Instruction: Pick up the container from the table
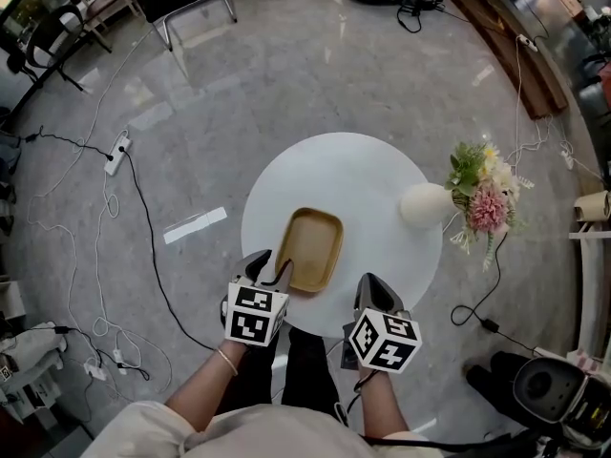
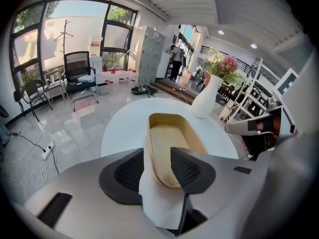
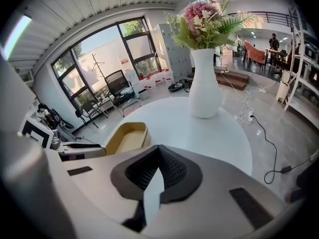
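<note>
Left tongs (image 2: 157, 156): spread wide and set astride the near-left corner of the container (image 1: 310, 249). One pad stands outside the wall and the other over the inside. The rim runs between them with a gap on both sides, so nothing is pinched yet. Judged reason: a shallow tray gives little to hold except its edge, and straddling the wall readies that pinch.

Right tongs (image 3: 159, 156): pressed together and empty, only a thin sliver of white showing between the pads. They are held off the container's near-right side, apart from it (idle, by the look of it, and kept out of the working hand's way).

Container: tan, oblong, open-topped, nothing in it. It lies flat on the round white worktop (image 1: 372, 175), its long axis running away from the person and its near end close to the worktop's near edge. Not lifted.

Vase (image 1: 427, 204): white, upright, with pink and green flowers (image 1: 482, 198). It stands well apart from the container, off its far-right side, and seems no obstacle to a straight lift.

Hands: both forearms reach forward from the body, one on either side of the container's near end. Each gripper slants forward and down toward the worktop, its marker cube uppermost. The left sits a little further ahead than the right. A thin bracelet (image 1: 226, 361) shows on the left wrist.

Task standing, as judged: approach made, closing and lifting still to do.
</note>
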Tool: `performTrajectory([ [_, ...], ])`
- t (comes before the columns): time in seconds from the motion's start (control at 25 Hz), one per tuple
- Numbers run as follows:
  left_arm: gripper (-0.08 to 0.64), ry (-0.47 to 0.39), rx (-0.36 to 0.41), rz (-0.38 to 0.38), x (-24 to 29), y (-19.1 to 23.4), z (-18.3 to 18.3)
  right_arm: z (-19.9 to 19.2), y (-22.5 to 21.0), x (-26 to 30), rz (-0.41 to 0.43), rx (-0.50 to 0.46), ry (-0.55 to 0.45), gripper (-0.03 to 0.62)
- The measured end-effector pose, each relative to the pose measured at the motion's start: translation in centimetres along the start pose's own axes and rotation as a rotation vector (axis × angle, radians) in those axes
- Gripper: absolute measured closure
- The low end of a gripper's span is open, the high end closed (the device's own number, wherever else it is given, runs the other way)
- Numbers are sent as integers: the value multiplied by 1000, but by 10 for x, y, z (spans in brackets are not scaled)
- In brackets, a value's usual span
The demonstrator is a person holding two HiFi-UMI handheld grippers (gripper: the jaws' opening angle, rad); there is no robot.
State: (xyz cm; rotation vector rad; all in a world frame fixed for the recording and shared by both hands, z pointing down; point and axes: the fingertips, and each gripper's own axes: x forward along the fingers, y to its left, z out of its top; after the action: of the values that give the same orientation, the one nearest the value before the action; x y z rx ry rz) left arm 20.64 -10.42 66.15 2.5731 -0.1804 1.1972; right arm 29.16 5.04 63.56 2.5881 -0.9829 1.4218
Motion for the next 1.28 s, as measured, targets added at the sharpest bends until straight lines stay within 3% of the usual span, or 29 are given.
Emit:
performTrajectory([
  [0.76, 391, 64, -63, -23, 32, 10, -2, -14, -12, 10, -11, 27, 47, 568],
  [1.28, 478, 81, -48, -14, 35, 12, -1, -15, -13, 12, -16, 39, 52, 568],
])
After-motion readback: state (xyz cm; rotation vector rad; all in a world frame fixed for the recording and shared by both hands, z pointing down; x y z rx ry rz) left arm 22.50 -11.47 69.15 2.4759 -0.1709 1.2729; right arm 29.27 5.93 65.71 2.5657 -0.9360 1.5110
